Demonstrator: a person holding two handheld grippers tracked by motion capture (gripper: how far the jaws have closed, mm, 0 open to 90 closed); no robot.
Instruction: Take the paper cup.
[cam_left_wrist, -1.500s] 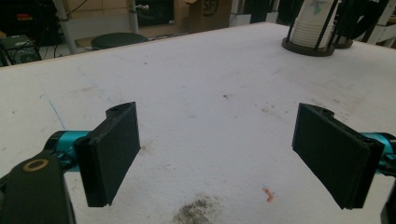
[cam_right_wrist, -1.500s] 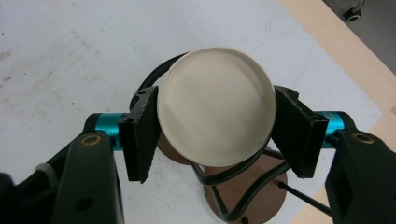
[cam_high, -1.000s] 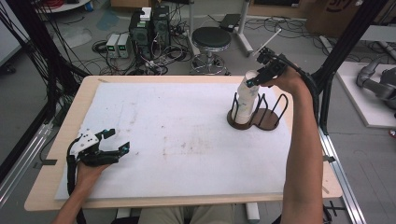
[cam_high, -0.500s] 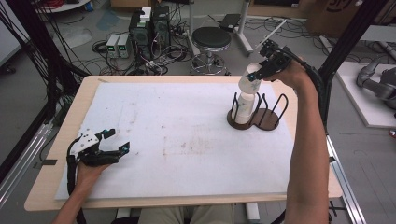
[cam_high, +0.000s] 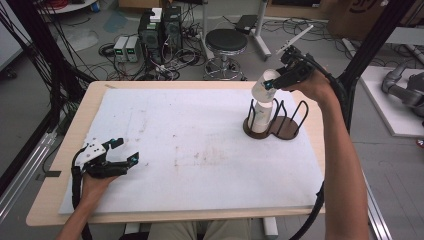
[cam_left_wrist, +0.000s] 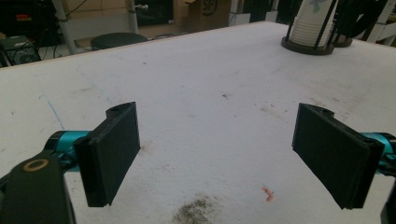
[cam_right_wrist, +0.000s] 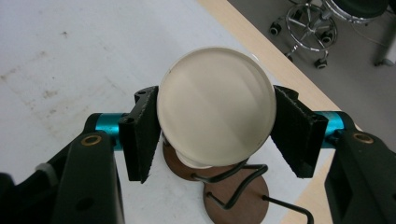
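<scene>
Left tongs (cam_high: 126, 152) rest low on the near left of the table (cam_high: 65, 150), spread, nothing between the pads, pointing out across the white mat (cam_high: 200, 150). From the left gripper view the mat runs grubby: grey smudges, a small red fleck near my jaws.

Moving right: wooden cup rack (cam_high: 280, 127) with black wire hoops sits at the far right of the mat, a stack of paper cups (cam_high: 261, 116) standing in its left ring.

Right tongs (cam_high: 272, 82) above that stack, pinching one paper cup (cam_right_wrist: 215, 116) across its sides; the right gripper view looks at the cup's round pale end, a pad on each flank. Cup tilted, lifted above the stack, though I cannot tell if it is fully clear of it.

Step in hand, as I read it: pulling one cup off the stack. Next calls for a straight lift clear of the hoops, gentle squeeze so the wall doesn't buckle, then a carry to open mat.

Room beyond: grey floor, round stool (cam_high: 226, 42), computer boxes (cam_high: 160, 25), cables.
</scene>
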